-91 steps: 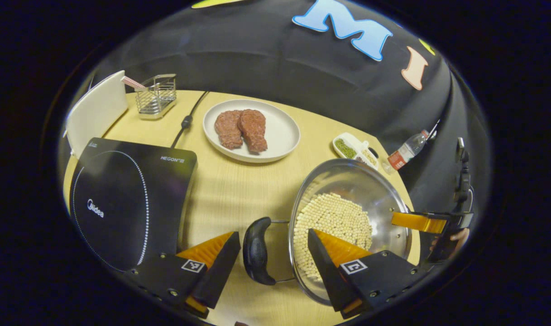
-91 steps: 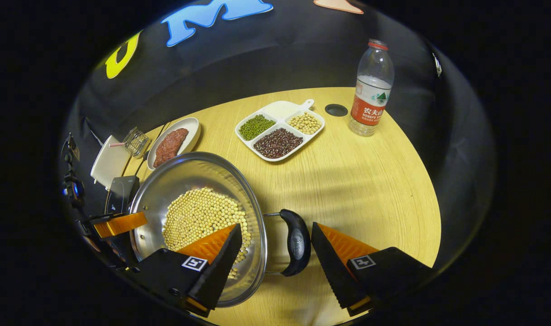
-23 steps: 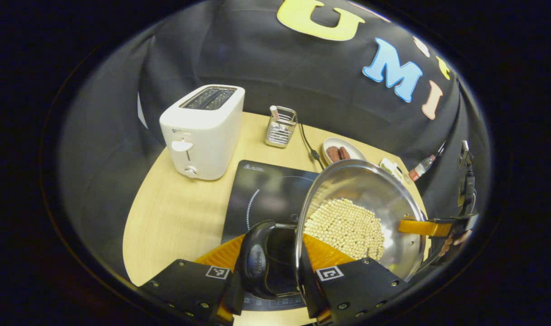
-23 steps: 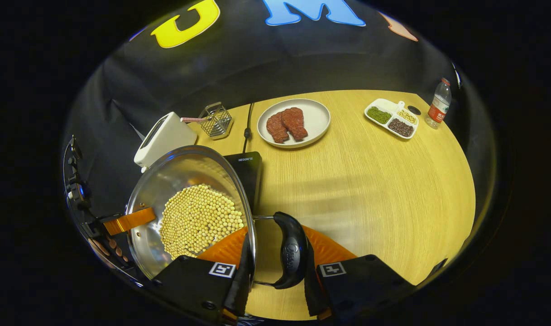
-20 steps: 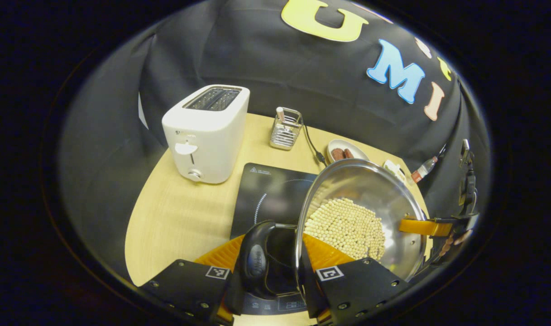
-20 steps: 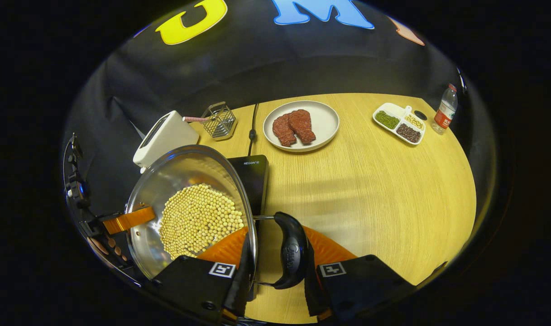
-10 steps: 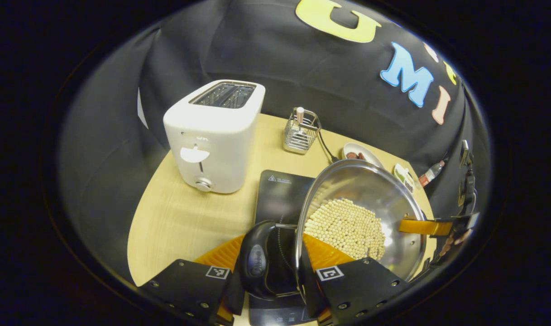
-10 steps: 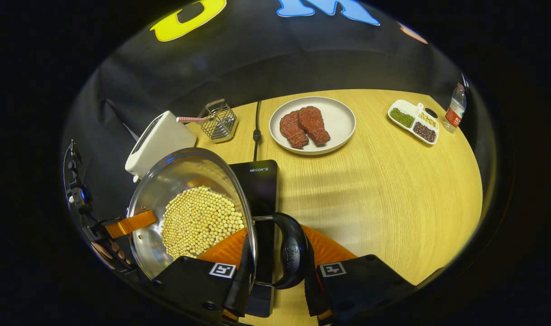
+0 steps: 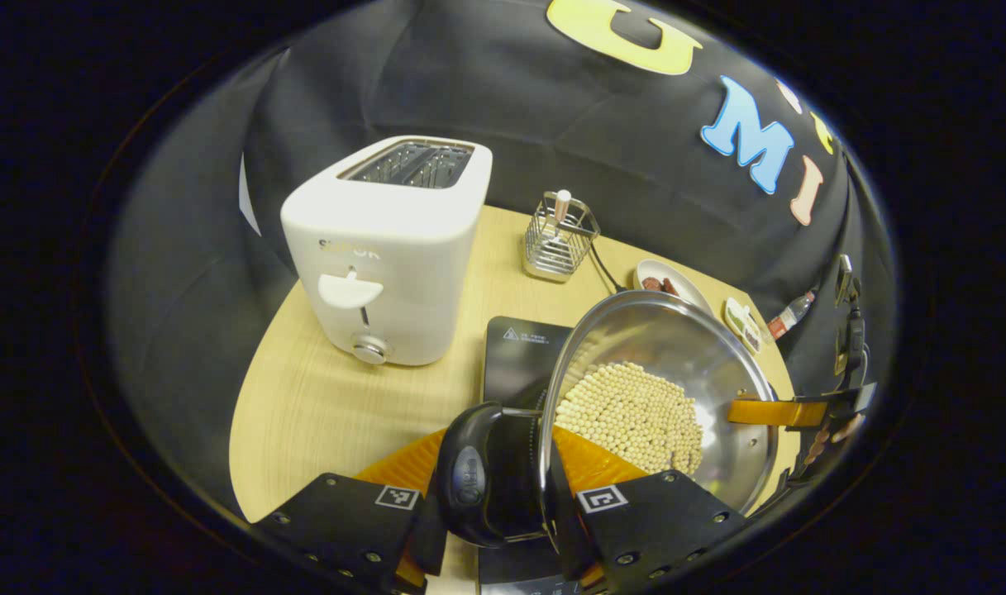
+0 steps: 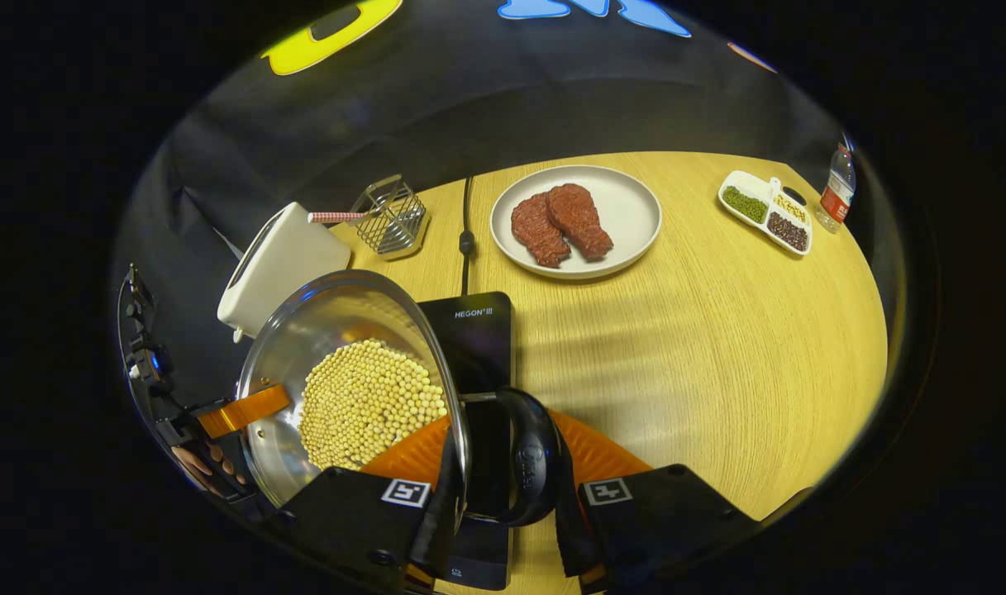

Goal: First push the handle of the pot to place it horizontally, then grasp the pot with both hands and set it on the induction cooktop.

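In the left gripper view, my left gripper [image 9: 503, 487] has its fingers [image 9: 403, 463] nearly closed, pressing from both sides on the pot's left handle [image 9: 469, 475], a dark loop at 6 o'clock. The steel pot [image 9: 717, 364], with a bed of pale beans [image 9: 631, 413] inside, sits at 4 o'clock, lifted off the surface [image 9: 321, 413]. The dark induction cooktop [image 9: 519, 347] lies under and just behind the pot's left edge. A white toaster [image 9: 383, 248] stands at 10 o'clock, a wire holder [image 9: 556, 244] at 12. Across the pot, at 3 o'clock, I see my other gripper on the far rim.

In the right gripper view, my right gripper [image 10: 503, 487] likewise has its fingers [image 10: 602, 459] clamped close on the right handle [image 10: 536, 471] at 6 o'clock. The pot [image 10: 296, 355] hangs at 8 o'clock, the cooktop [image 10: 474, 339] showing past its rim toward the centre. A plate of meat [image 10: 577, 219] sits at 12 o'clock, a divided bean tray [image 10: 765, 211] and a bottle [image 10: 837, 190] at 2.

I judge this the carrying step: the handles already lie level, both are gripped, and the pot is over the cooktop but not yet set down. Next I need to centre it over the cooking ring and lower it evenly, so the beans stay put.

Compared with half a second ago, the toaster looms larger and the cooktop has slid further beneath the pot; my grip is unchanged.
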A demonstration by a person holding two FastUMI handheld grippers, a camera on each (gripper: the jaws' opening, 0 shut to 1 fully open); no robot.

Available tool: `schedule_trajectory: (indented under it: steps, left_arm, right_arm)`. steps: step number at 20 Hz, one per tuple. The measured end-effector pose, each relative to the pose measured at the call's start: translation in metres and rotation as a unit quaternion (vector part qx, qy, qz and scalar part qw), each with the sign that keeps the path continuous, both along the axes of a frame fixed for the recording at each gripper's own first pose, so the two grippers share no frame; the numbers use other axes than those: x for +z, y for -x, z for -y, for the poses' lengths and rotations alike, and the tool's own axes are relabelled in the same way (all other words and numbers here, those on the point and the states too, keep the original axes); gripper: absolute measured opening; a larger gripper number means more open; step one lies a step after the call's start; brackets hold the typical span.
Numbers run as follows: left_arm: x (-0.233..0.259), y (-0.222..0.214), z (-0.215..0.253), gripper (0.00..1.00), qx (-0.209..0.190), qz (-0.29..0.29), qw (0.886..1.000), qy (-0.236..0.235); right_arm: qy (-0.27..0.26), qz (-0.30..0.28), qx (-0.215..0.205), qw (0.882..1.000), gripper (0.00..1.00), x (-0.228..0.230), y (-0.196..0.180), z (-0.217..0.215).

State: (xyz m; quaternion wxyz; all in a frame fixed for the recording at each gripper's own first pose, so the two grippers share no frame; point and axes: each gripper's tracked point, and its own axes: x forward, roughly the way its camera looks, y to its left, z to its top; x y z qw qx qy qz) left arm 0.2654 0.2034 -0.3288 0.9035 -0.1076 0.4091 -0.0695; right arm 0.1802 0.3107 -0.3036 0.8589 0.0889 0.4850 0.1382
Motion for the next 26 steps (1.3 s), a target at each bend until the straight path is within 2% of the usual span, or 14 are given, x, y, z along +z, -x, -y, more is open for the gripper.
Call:
schedule_trajectory:
  steps: [1, 2, 6, 8, 9, 12, 15, 18, 19, 20, 21, 22, 25, 26]
  left_arm:
    - [-0.003, 0.002, -0.002, 0.51, 0.000, 0.005, 1.000, 0.002]
    - [-0.001, 0.003, -0.005, 0.54, -0.002, 0.008, 1.000, 0.001]
    - [0.002, 0.001, -0.005, 0.58, -0.008, 0.007, 1.000, 0.006]
    - [-0.003, 0.004, -0.001, 0.52, -0.013, -0.002, 1.000, 0.011]
    - [-0.002, 0.001, -0.004, 0.62, -0.010, 0.004, 1.000, 0.013]
    - [-0.001, -0.001, -0.006, 0.58, -0.012, -0.001, 1.000, 0.008]
    - [-0.007, 0.000, -0.005, 0.64, -0.005, -0.014, 1.000, 0.015]
    - [-0.019, 0.002, -0.007, 0.61, 0.015, -0.032, 0.999, 0.006]
    - [-0.014, 0.002, -0.013, 0.70, 0.026, -0.027, 0.999, 0.000]
    - [-0.012, 0.003, -0.019, 0.69, 0.035, -0.026, 0.999, -0.009]
    - [-0.005, 0.012, -0.026, 0.75, 0.038, -0.029, 0.999, -0.019]
    - [0.002, 0.017, -0.029, 0.86, 0.041, -0.030, 0.999, -0.021]
    - [0.018, 0.034, -0.034, 0.84, 0.061, -0.031, 0.997, -0.032]
    - [0.027, 0.039, -0.035, 0.84, 0.068, -0.025, 0.997, -0.039]
  right_arm:
    - [-0.003, -0.002, -0.001, 1.000, 0.48, 0.001, -0.001, 0.000]
    - [-0.005, -0.003, 0.000, 1.000, 0.53, 0.001, -0.001, 0.000]
    - [-0.003, -0.001, 0.003, 1.000, 0.51, 0.001, -0.002, 0.000]
    - [0.000, 0.000, 0.005, 1.000, 0.53, 0.000, -0.001, 0.000]
    - [0.003, 0.002, 0.008, 1.000, 0.53, 0.001, -0.001, 0.001]
    - [0.009, 0.004, 0.012, 1.000, 0.60, -0.001, -0.001, 0.001]
    - [0.009, -0.010, 0.017, 1.000, 0.60, -0.002, 0.004, 0.001]
    - [0.013, -0.013, 0.024, 1.000, 0.61, -0.002, 0.005, 0.003]
    - [0.011, -0.006, 0.025, 1.000, 0.72, 0.001, 0.002, 0.005]
    - [0.009, -0.002, 0.028, 1.000, 0.81, 0.002, 0.002, 0.005]
    - [0.009, -0.001, 0.029, 1.000, 0.89, 0.006, 0.002, 0.008]
    - [0.011, 0.002, 0.031, 0.999, 0.93, 0.007, 0.002, 0.012]
    - [0.008, 0.027, 0.042, 0.999, 0.93, 0.022, 0.006, 0.024]
    - [0.001, 0.039, 0.048, 0.998, 1.00, 0.030, 0.009, 0.027]
